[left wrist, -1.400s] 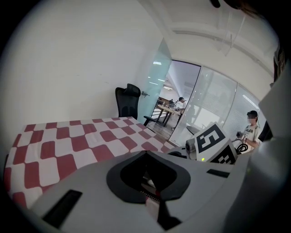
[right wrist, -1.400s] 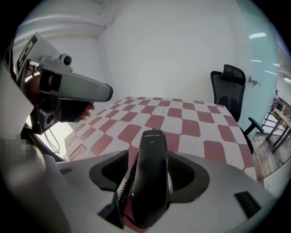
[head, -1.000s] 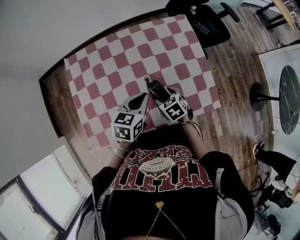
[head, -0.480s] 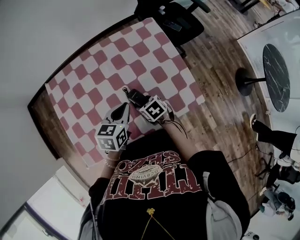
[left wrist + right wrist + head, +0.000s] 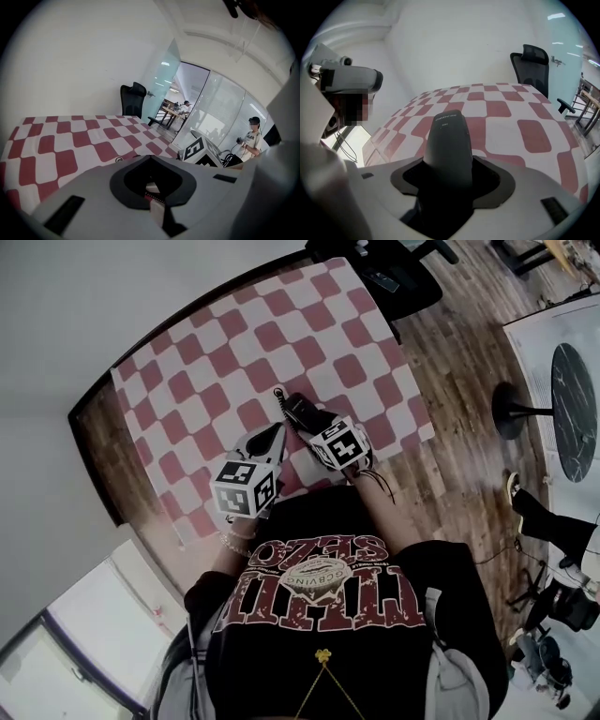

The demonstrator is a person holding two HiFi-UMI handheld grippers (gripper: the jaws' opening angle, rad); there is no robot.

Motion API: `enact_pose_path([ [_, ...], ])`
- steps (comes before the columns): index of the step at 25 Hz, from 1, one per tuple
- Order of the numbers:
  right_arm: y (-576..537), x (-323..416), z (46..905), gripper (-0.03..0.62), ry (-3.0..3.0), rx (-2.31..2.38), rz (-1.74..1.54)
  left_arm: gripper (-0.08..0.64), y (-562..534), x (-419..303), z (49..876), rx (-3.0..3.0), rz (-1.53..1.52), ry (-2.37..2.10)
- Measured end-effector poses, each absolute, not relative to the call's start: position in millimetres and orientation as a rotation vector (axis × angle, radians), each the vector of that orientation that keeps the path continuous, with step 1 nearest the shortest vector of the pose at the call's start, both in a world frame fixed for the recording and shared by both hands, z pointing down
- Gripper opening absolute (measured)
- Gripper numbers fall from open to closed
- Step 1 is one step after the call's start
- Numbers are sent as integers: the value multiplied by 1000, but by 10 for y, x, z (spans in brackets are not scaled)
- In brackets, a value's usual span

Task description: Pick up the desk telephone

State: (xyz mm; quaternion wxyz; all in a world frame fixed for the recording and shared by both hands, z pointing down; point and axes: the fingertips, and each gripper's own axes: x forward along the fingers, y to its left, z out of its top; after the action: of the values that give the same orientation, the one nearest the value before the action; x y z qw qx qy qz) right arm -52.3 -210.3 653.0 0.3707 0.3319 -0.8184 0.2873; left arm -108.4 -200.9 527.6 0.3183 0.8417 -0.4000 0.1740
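On the left, the left gripper point(image 5: 270, 437) hangs over the checkered tablecloth point(image 5: 216, 362), jaws pressed together on nothing. Just right of it, the right gripper point(image 5: 317, 420) is clamped on the desk telephone point(image 5: 298, 407), whose dark handset juts forward between the jaws.

Left claw point(image 5: 272, 433) closed, empty; right claw point(image 5: 317, 422) clamps handset point(image 5: 447, 140).

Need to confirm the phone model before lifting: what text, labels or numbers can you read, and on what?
Handset: two short lines of pale print near its tip, too blurred to read.
Shirt: large red lettering, upside down and warped, not legible.
No other text seen.
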Motion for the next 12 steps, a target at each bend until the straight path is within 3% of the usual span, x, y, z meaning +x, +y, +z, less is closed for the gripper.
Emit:
enact_pose_path([
  [12, -2107, -502, 6541, 287, -2077, 858, 747, 8, -1883, -1236, 5318, 2164, 386, -1060],
])
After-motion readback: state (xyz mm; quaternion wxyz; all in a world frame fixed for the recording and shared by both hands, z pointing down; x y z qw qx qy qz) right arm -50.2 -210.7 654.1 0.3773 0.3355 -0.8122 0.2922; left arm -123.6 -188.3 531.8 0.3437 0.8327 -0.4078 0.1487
